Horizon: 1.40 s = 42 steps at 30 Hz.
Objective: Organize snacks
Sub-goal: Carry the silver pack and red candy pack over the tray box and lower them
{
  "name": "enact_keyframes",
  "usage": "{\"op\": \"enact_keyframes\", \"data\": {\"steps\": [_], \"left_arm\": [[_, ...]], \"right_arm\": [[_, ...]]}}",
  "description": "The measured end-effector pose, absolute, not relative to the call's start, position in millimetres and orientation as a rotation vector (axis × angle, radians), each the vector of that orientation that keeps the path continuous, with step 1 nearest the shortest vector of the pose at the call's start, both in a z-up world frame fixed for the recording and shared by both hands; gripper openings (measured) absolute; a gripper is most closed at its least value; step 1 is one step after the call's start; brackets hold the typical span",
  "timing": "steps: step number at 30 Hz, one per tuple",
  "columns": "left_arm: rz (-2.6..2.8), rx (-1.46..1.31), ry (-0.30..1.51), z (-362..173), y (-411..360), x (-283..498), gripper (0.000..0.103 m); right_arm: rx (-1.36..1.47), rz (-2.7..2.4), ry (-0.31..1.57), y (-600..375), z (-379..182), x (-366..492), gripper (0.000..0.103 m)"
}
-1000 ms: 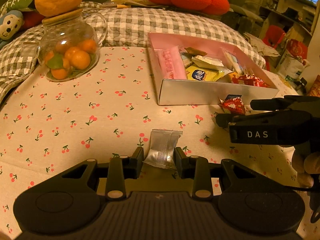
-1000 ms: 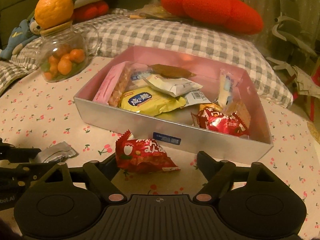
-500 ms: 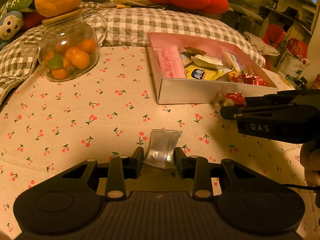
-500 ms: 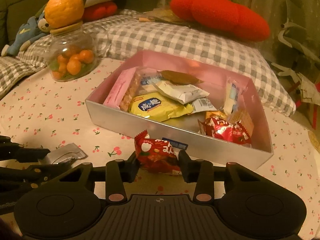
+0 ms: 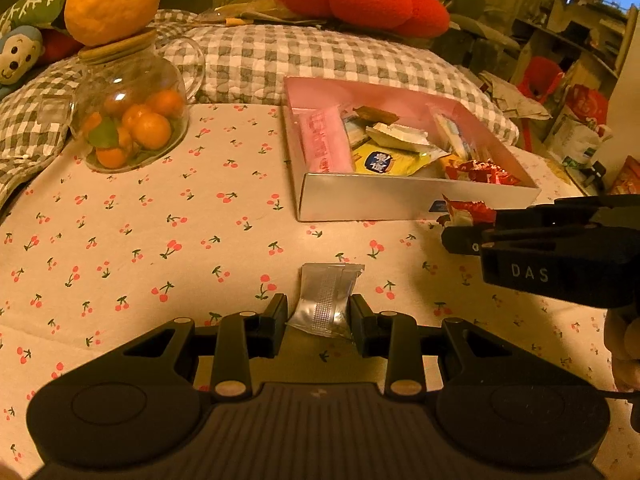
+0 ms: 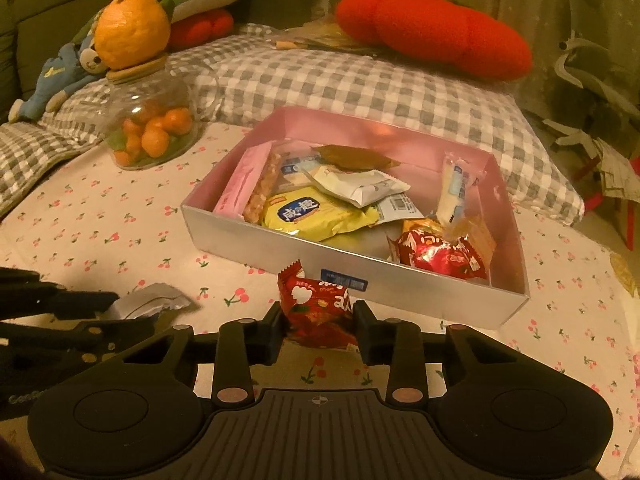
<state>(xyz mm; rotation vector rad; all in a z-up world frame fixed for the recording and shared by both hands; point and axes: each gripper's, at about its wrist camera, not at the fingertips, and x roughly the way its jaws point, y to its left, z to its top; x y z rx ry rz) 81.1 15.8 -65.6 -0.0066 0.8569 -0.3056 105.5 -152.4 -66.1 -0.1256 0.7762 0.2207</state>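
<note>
1. Your left claw (image 5: 319,314) is closed on the silver packet (image 5: 326,300), low over the tabletop (image 5: 120,240).
2. Your right claw (image 6: 319,322) pinches the red snack bag (image 6: 316,308) at mid-body, just short of the box (image 6: 360,272). Both look light and crinkly, probably slippery.
3. The near box wall needs clearing; inside is crowded.
4. The glass jar (image 5: 128,120) stands well apart.

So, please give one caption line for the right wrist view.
Right gripper grips a red snack packet before the pink snack box.
</note>
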Motion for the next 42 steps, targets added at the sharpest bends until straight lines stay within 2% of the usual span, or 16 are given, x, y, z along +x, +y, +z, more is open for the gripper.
{"op": "enact_keyframes", "data": {"steps": [20,33,42], "left_arm": [[-0.331,-0.021,0.805,-43,0,76,0.03],[-0.345,-0.064,0.763,-14,-21,106,0.03],[-0.364,-0.048,0.756,-7,-41,139,0.03]], "right_arm": [[-0.022,0.227,0.754,-180,-32,74,0.034],[0.047,0.184,0.692,-206,11,98,0.034],[0.137,0.15,0.709,-228,7,131,0.034]]}}
